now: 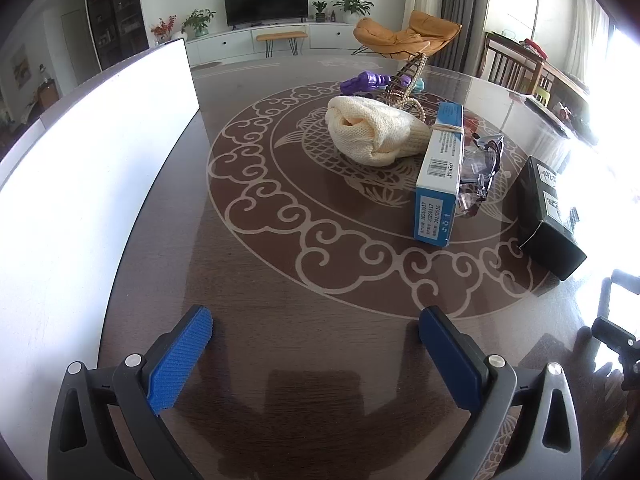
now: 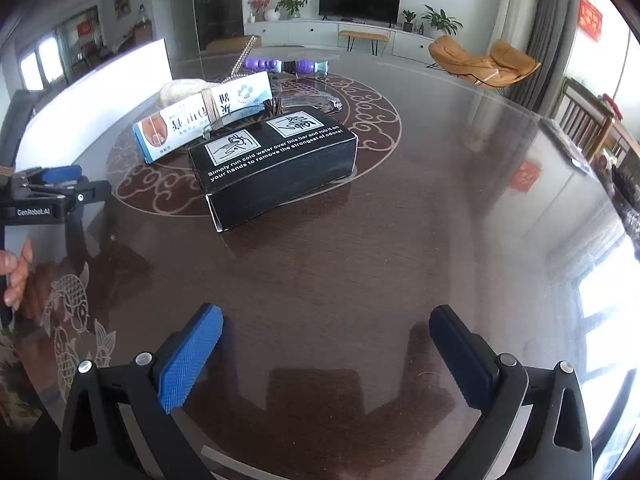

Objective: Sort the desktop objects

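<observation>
**Both grippers hang open over a cluttered table**

The left gripper (image 1: 316, 328) hovers low above the dark patterned table (image 1: 280, 264), its blue-padded jaws spread wide with nothing between them. The right gripper (image 2: 326, 328) sits the same way, jaws released and empty, over bare glossy tabletop.

The things to sort lie grouped around the round fish motif in the middle of the table. A cream cloth (image 1: 372, 132) lies bunched at the centre. Just to its right, a long blue box (image 1: 440, 168) with a rubber band around it rests on its side, touching the cloth. Clear glasses (image 1: 482, 172) lie against the far side of that box. Behind the cloth, a bead necklace (image 1: 416, 80) hangs over a small dark stand, and a purple toy (image 1: 364, 82) lies beside it. A black box (image 2: 276, 164) printed with white text rests nearest the right gripper, apart from the blue box.

A white board (image 1: 92, 184) stands along the table's left edge. In the right wrist view, a hand (image 2: 16, 276) grips the left gripper's handle at the frame's left edge.
</observation>
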A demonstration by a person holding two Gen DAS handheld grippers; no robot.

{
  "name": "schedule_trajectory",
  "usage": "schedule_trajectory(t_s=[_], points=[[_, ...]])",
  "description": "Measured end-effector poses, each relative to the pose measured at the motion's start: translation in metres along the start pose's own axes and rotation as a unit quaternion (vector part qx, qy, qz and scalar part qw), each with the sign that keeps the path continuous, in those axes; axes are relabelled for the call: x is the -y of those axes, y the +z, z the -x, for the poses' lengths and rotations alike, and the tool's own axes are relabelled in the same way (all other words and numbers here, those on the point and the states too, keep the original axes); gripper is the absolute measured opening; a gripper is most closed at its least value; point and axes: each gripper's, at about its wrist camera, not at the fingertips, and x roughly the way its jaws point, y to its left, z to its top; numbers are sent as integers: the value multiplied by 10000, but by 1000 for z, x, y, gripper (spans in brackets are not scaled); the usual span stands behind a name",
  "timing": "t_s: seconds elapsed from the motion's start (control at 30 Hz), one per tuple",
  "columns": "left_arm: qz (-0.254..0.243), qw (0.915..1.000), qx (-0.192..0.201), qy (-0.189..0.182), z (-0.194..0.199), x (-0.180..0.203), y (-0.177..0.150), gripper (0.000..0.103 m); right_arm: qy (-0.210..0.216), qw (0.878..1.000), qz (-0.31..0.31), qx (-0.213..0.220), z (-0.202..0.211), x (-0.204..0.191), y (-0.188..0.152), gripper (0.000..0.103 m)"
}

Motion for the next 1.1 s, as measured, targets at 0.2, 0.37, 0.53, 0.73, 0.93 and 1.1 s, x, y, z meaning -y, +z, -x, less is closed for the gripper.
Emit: schedule_trajectory(t_s=[0.2, 0.37, 0.53, 0.73, 0.93, 1.1], points=[[-579, 9969, -331, -421, -15, 31, 26, 103, -118, 9998, -165, 72, 2, 4, -2, 103], [-481, 9974, -312, -427, -40, 56, 67, 101, -198, 9994, -272, 81, 3, 5, -2, 103], [51, 9947, -152, -1013, -36, 54, 75, 28, -209, 9993, -284, 83, 3, 4, -1, 103], [577, 9856, -214, -1575, 4, 24, 11, 23, -144, 9991, -381, 137, 4, 7, 1, 103], [1232, 9843, -372, -1206, 33, -35, -22, 45, -79, 9987, -449, 238, 7, 7, -1, 103], [1202, 9875, -79, -1015, 45, -45, -3, 46, -129, 9991, -353, 197, 6, 5, 0, 103]])
